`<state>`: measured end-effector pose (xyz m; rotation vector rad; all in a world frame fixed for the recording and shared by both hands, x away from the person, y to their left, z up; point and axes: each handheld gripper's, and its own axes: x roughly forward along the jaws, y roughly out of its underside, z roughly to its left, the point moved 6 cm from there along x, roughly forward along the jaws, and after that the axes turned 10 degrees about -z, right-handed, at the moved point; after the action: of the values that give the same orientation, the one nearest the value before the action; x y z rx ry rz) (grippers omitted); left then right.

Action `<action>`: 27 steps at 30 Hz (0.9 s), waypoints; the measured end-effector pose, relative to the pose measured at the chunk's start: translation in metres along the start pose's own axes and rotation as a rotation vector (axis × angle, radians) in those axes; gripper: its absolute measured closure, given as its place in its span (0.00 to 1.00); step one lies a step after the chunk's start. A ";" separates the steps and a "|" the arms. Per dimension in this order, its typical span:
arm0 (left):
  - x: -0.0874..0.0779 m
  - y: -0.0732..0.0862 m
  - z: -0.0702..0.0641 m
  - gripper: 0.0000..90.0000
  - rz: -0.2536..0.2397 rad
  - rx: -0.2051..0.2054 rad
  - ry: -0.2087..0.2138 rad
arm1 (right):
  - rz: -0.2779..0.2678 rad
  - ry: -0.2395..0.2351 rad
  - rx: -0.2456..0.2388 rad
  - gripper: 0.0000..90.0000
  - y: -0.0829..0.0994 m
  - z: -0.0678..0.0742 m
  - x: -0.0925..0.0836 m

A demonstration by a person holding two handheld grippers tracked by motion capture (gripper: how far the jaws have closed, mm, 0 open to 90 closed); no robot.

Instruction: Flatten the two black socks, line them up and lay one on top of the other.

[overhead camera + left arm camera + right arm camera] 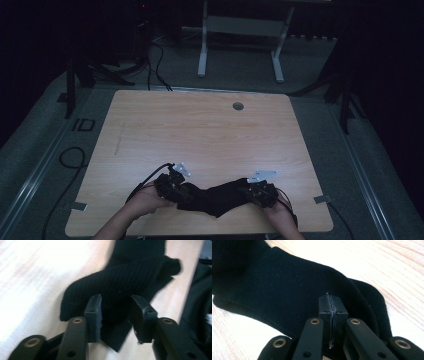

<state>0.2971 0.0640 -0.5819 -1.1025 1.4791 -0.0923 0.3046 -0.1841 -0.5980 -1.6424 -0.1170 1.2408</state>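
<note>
A black knitted cloth (216, 198) lies near the front edge of the wooden table (200, 130), stretched between my two grippers. My left gripper (181, 191) is at its left end. In the left gripper view the jaws (116, 315) stand partly apart, with a thick bunched fold of the cloth (125, 277) squeezed between the pads. My right gripper (248, 192) is at the cloth's right end. In the right gripper view its pads (333, 307) are pressed together, seemingly on a thin edge of the cloth (287, 290), which spreads away beneath them.
A round grommet hole (238, 106) sits near the table's far edge. A white desk frame (202, 50) stands on the floor behind. Cables (70, 156) lie on the floor at the left. The room beyond is dark.
</note>
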 end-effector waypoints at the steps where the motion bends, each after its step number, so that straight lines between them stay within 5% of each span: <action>1: 0.002 -0.001 0.001 0.73 0.003 0.012 -0.002 | -0.001 0.004 0.003 0.98 0.000 -0.001 0.000; 9: 0.019 -0.013 0.000 0.73 0.035 0.109 -0.068 | -0.001 0.032 -0.003 0.98 -0.006 -0.009 0.006; 24: 0.020 -0.031 0.041 0.77 0.039 0.091 -0.144 | -0.012 0.071 0.017 0.99 -0.024 -0.039 0.024; 27: 0.017 -0.031 0.043 0.87 0.045 0.083 -0.158 | -0.007 0.077 0.023 0.99 -0.029 -0.042 0.029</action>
<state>0.3525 0.0583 -0.5869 -0.9871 1.3459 -0.0338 0.3637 -0.1808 -0.5979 -1.6665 -0.0604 1.1676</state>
